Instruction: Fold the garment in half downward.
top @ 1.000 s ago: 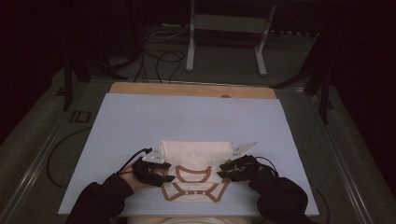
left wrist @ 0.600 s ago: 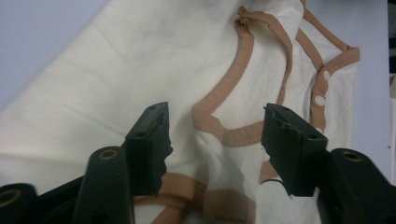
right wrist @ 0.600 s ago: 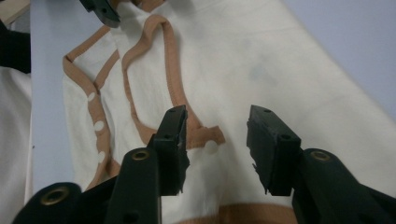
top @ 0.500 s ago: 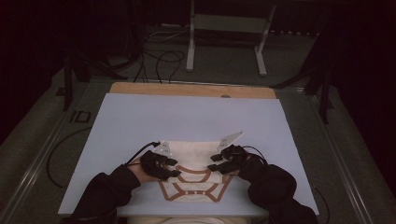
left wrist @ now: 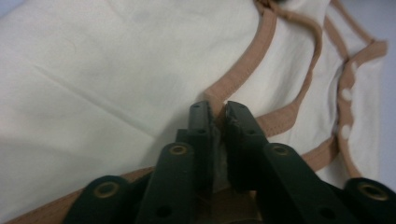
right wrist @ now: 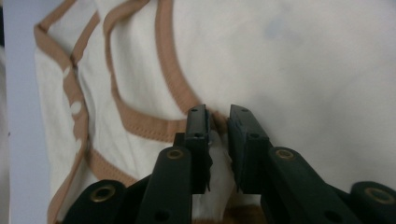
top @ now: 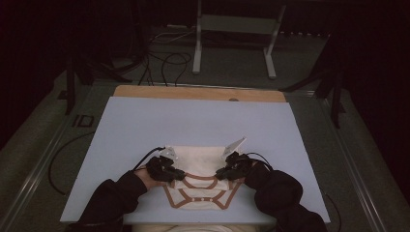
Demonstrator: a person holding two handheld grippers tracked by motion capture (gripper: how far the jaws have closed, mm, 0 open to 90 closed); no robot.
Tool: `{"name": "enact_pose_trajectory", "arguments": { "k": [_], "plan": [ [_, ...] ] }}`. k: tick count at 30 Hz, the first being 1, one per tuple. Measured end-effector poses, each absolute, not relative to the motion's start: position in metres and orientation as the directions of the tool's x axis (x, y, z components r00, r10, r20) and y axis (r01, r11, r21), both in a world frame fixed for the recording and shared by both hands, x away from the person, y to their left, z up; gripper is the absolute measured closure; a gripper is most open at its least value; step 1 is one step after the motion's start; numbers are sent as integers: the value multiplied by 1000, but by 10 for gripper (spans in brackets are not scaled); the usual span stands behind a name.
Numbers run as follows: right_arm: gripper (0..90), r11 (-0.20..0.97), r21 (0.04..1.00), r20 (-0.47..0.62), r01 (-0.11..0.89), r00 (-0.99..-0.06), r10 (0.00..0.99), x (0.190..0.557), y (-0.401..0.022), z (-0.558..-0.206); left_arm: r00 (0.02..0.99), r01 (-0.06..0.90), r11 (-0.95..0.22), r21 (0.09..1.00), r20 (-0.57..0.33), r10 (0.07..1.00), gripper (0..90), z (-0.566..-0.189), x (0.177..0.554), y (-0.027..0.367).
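1. The cream garment (top: 198,183) with tan trim lies flat on the pale blue table (top: 145,125), at the edge nearest the person. It sits directly under and between the two grippers, spread wide so both hands can reach its neckline at once.
2. The left gripper (left wrist: 215,116) has just been closing. Its jaws now pinch the tan trim (left wrist: 243,74) with only a sliver of gap, the fabric bunched between the pads. Gripping the bound edge rather than the loose cloth likely gives a firmer, non-slipping hold.
3. The right gripper (right wrist: 217,119) has likewise just been closing, and clamps the trim on the opposite curve of the neckline. The strip passes between its jaws.
4. In the high view, the left gripper (top: 164,170) and the right gripper (top: 234,169) hold matching points on either side of the collar. I judge this symmetry is meant to let the garment be lifted or folded evenly, without skewing.
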State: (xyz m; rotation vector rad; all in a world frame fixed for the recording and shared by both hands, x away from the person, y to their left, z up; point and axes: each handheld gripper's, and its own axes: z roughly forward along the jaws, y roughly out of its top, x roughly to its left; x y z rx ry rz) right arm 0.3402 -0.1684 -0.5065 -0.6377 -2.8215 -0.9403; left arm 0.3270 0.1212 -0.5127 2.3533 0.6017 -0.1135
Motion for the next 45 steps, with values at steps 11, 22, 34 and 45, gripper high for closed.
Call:
{"name": "enact_pose_trajectory", "arguments": {
  "k": [11,22,34,45],
  "plan": [
    [826,735,558,197,386,-922,334,337,-168,-503,893,444,-657,610,-236,384,883,-511,326,120],
    [826,731,586,169,350,-935,312,328,-170,-485,913,400,-649,647,-218,345,886,-496,316,121],
    [824,724,623,147,296,-953,264,291,-171,-469,949,312,-661,682,-191,251,883,-480,281,122],
    [816,740,606,178,292,-956,232,270,-170,-472,956,289,-659,694,-177,234,877,-483,258,131]
  ]
}}
